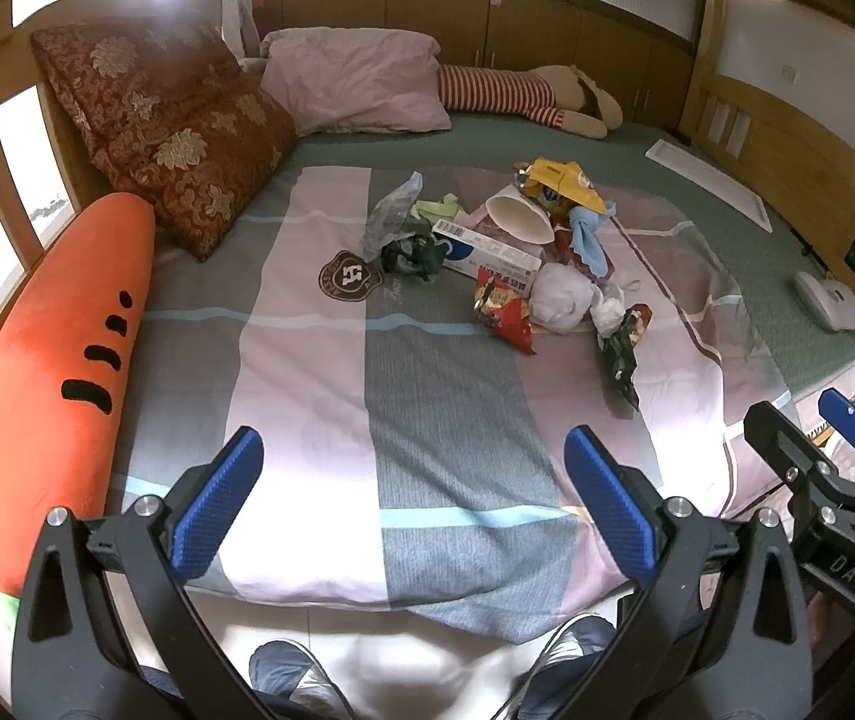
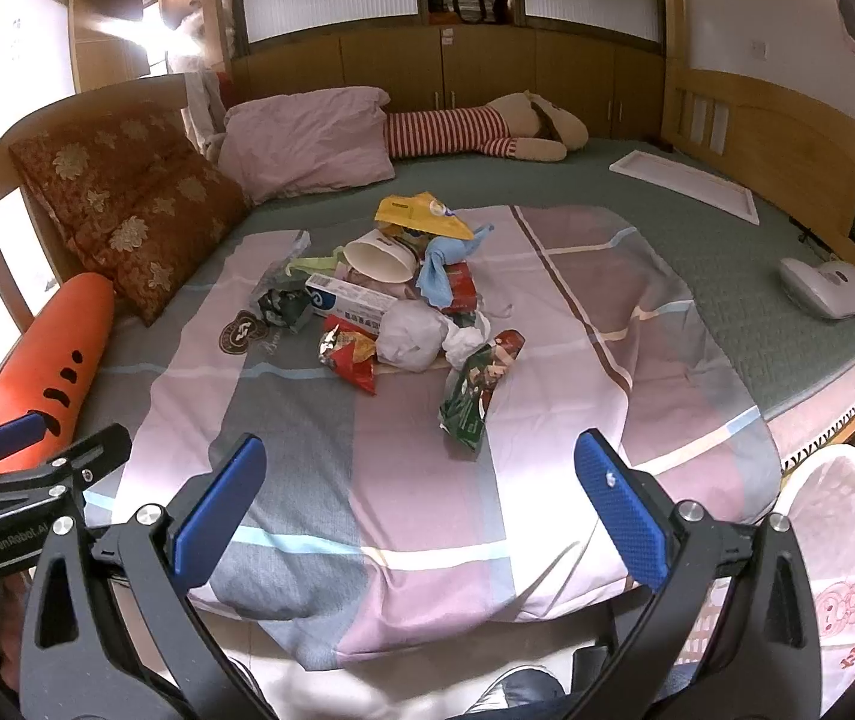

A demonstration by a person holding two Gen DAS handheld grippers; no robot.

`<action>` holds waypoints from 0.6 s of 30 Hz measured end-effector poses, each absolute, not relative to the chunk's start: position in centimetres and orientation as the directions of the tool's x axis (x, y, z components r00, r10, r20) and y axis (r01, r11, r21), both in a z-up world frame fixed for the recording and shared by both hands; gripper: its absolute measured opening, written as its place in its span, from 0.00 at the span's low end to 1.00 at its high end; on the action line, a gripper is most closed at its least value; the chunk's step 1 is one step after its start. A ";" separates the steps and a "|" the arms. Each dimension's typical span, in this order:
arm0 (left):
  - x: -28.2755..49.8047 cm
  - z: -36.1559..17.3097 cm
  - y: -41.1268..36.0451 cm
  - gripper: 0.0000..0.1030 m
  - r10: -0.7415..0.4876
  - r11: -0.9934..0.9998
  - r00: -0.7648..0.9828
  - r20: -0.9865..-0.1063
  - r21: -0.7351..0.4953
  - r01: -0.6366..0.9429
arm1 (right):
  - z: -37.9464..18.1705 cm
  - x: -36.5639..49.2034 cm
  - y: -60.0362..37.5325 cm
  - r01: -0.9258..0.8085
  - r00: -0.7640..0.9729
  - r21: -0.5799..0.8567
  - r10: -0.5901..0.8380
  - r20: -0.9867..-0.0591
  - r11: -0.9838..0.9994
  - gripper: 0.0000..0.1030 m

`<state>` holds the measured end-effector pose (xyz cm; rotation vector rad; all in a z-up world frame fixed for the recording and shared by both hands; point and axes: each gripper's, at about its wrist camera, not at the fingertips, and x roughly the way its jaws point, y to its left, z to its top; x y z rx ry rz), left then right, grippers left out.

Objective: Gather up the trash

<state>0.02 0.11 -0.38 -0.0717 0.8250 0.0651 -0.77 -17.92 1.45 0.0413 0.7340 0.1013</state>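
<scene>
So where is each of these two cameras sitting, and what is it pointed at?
Left wrist: sits on the left gripper, facing across the bed at the trash pile; its open blue fingers, the person's shoes and the right gripper show.
Right wrist: sits on the right gripper, same direction; its open fingers and the left gripper at left show.
Shared: paper cup, carrot pillow.

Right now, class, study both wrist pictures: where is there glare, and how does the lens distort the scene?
Left wrist view: glare burns out the top left corner above the patterned cushion, and the bed rail bows. Right wrist view: a bright streak flares at top left, straight cabinet edges curve, dark corners ring the frame; the trash pile stays sharp.
</scene>
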 end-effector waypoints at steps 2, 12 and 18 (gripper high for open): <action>0.0 -0.4 0.0 0.97 0.033 0.996 0.679 -0.734 -0.032 -0.082 | 1.4 -0.6 -17.9 -0.077 0.738 0.066 0.102 -0.667 0.995 0.98; 0.0 -0.4 -0.2 0.97 0.033 0.996 0.676 -0.736 -0.032 -0.084 | 1.4 -0.6 -18.0 -0.078 0.737 0.070 0.105 -0.668 0.994 0.98; -0.1 -0.4 -0.3 0.97 0.034 0.996 0.673 -0.739 -0.032 -0.085 | 1.5 -0.7 -17.9 -0.077 0.738 0.071 0.105 -0.667 0.994 0.98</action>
